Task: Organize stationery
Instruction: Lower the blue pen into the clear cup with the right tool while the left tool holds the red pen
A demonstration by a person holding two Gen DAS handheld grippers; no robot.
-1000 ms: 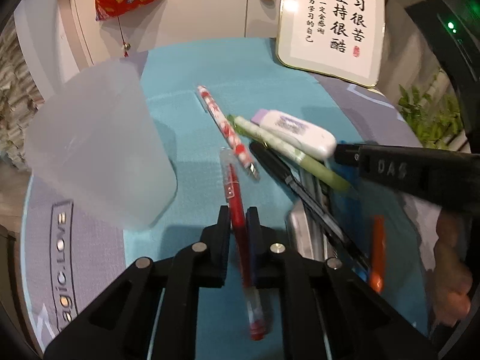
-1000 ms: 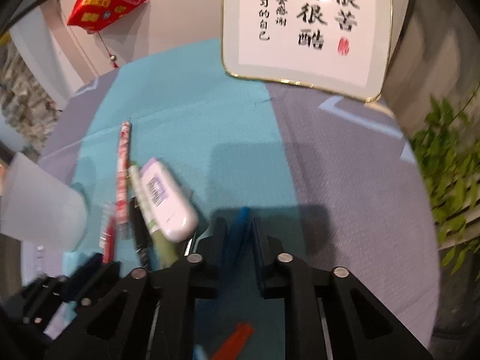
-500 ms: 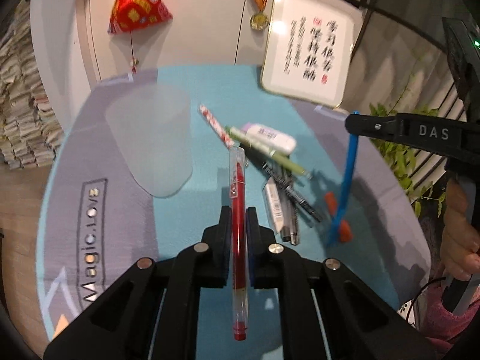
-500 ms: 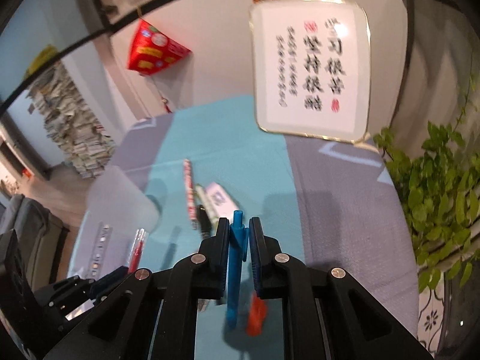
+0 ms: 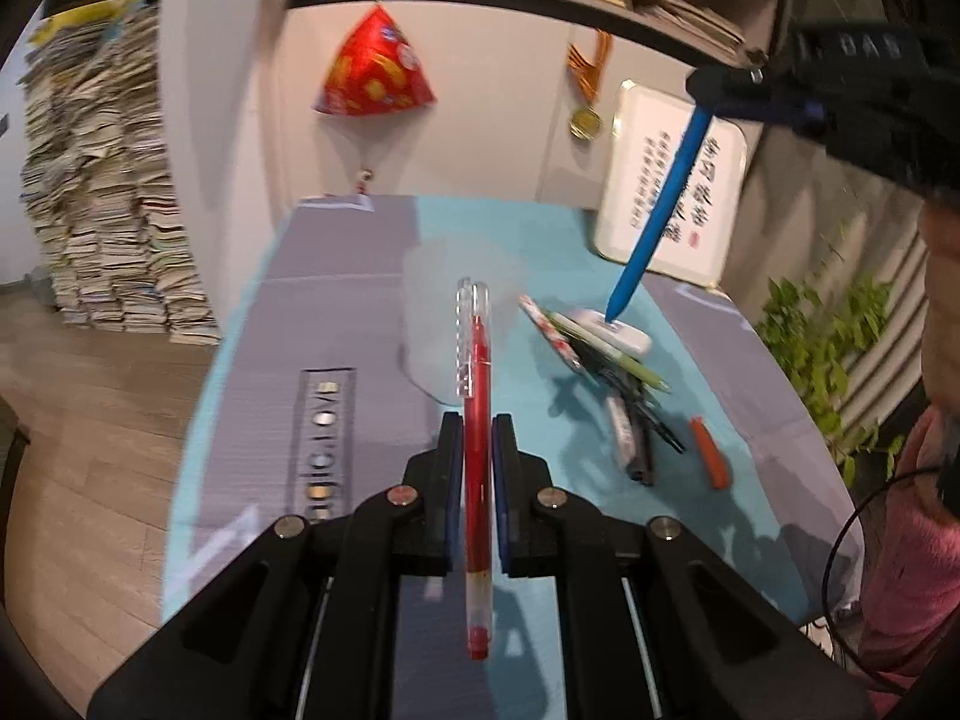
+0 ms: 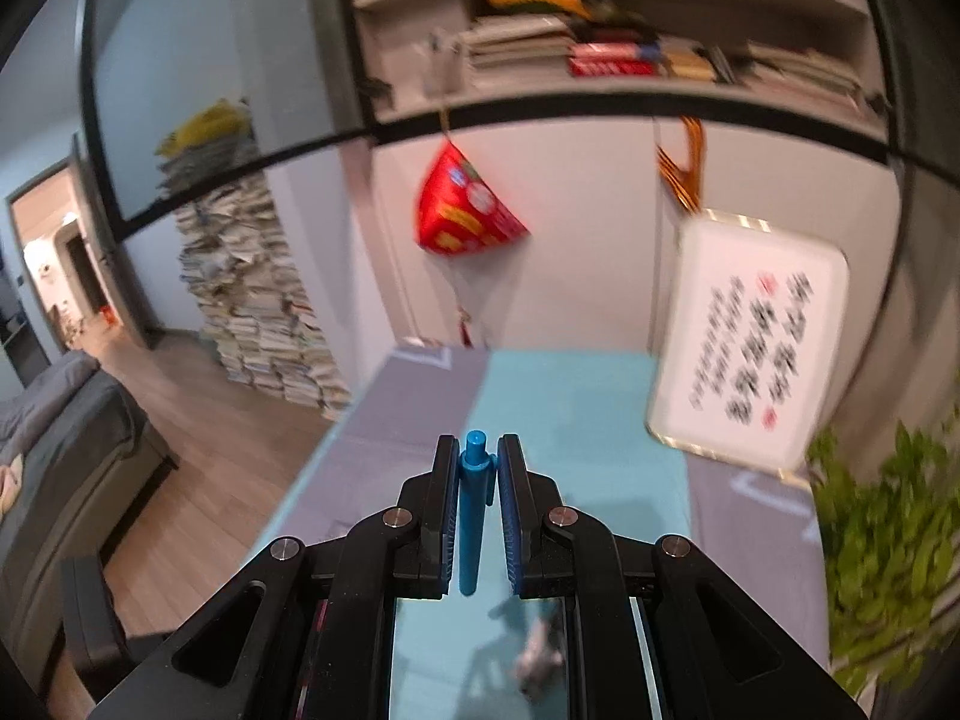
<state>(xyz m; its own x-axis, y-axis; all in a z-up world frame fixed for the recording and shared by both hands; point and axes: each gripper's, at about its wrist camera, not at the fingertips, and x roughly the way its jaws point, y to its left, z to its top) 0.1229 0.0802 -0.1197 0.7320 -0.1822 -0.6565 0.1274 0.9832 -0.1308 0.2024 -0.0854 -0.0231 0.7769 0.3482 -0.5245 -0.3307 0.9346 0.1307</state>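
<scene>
left gripper [image 5: 477, 450] pinches red pen [image 5: 477, 420] mid-barrel, lengthwise, likely to tip into translucent cup [image 5: 456, 312] at table's [image 5: 372, 276] centre | right gripper [image 6: 477, 468] clamps blue pen [image 6: 471, 510] near its cap, tip hanging down for a drop | loose pens [image 5: 624, 402], eraser [image 5: 612, 330] and orange cap [image 5: 711, 453] lie toward the right edge

White wall [image 6: 588, 252] at far side, red triangular ornament [image 5: 377, 69] hanging there, shelf of books [image 6: 630, 54] above, tall paper stacks [image 5: 102, 192] on wooden floor [image 5: 90, 420] at left, grey sofa [image 6: 66, 420] far left, green plant [image 5: 822, 348] at right.
</scene>
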